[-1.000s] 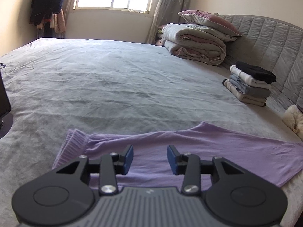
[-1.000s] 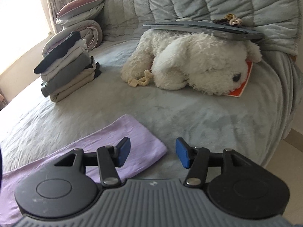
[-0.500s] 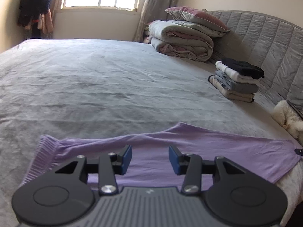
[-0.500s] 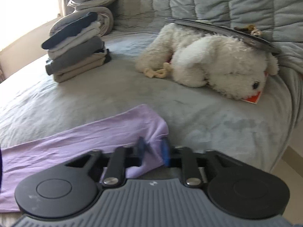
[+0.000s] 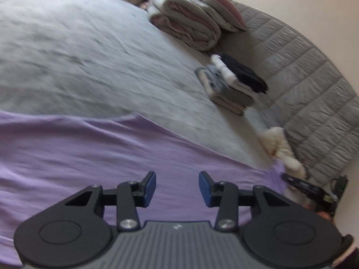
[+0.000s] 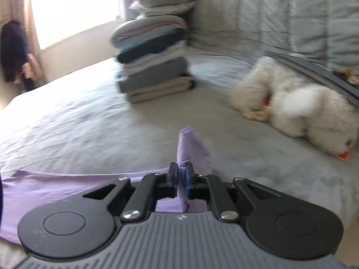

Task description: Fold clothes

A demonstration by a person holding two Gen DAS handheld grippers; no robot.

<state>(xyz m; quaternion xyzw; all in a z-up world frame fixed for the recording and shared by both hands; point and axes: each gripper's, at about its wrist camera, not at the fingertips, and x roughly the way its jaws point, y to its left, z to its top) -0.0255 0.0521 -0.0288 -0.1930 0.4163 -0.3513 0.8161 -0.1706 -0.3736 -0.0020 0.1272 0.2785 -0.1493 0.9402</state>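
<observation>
A lilac garment [image 5: 89, 152] lies stretched across the near edge of the grey bed [image 5: 67, 56]. My left gripper [image 5: 177, 187] is open and empty, hovering just above the garment's middle. My right gripper [image 6: 182, 176] is shut on the garment's right end [image 6: 190, 145], which bunches up and pokes out past the fingertips, lifted off the bed. The right gripper also shows at the far right of the left wrist view [image 5: 291, 180], holding that end. The rest of the garment [image 6: 67, 188] trails to the left.
A stack of folded clothes [image 6: 154, 71] stands on the bed ahead, also in the left wrist view [image 5: 231, 85]. A white plush dog [image 6: 298, 109] lies right of it under a dark flat object [image 6: 314, 67]. Folded quilts and pillows [image 5: 193, 20] sit by the padded headboard [image 5: 303, 78].
My right gripper closed on the garment's right end and lifted it. My left gripper stayed open, tilted, and moved right over the garment.
</observation>
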